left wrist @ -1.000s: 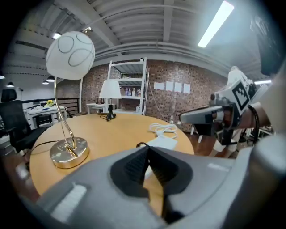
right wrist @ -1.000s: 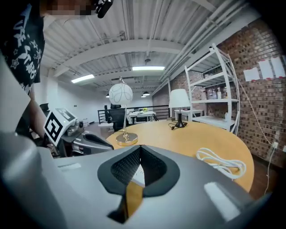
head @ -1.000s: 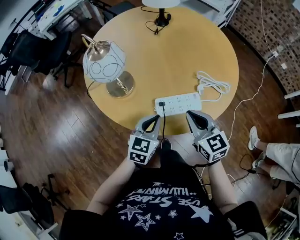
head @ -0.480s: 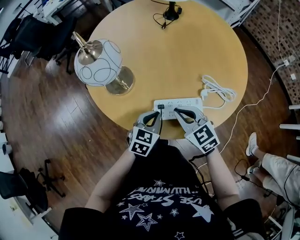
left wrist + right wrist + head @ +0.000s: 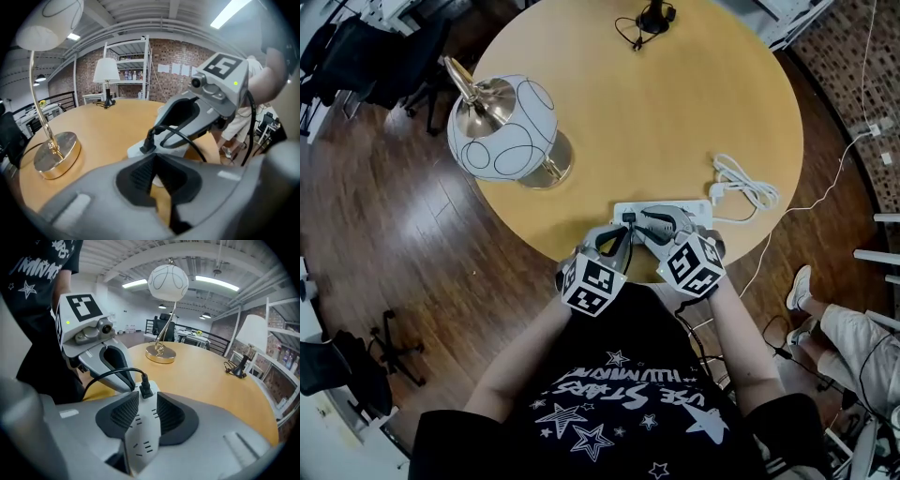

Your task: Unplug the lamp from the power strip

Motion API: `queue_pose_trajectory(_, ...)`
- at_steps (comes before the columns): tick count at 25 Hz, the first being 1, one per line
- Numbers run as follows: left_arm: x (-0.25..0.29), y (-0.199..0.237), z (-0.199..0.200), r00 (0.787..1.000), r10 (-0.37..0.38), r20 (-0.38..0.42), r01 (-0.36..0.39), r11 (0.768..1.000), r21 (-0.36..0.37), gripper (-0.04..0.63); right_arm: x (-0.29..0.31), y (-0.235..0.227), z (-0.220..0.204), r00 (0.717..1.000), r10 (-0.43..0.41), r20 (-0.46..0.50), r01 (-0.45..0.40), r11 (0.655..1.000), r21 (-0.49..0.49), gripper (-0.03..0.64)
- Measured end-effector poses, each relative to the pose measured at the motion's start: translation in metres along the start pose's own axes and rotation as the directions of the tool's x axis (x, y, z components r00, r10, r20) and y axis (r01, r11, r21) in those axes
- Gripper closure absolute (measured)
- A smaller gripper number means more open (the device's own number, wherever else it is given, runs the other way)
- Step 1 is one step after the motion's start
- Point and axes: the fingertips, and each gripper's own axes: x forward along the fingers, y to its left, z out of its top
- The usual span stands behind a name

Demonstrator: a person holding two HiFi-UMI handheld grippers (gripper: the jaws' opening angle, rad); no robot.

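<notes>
on the bench [image 5: 675,103] the lamp [image 5: 502,127] stands left, the power strip [image 5: 667,208] at the near edge, a coiled cord [image 5: 748,184] just right of it.

Probably an office or lab studio, loft-style: brick wall [image 5: 174,77], white metal shelving [image 5: 125,70], exposed ceiling with strip lights [image 5: 216,283], black office chairs [image 5: 358,58] at the edge, dark wood floor [image 5: 422,258], round wooden worktop [image 5: 675,122].

Round wooden table [image 5: 675,112] bears lamp [image 5: 502,127], power strip [image 5: 701,208], coiled cord [image 5: 745,187].
</notes>
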Motion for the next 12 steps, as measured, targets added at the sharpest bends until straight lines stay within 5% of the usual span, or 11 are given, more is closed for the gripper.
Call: queue_pose_trajectory(12,0.002,0.001,0.002,0.993,-0.092,-0.077,0.084,0.991,-0.107,0.592,0.023,0.004,0.005,0.972,0.220,-0.076,-0.228,0.966,-0.119,0.497)
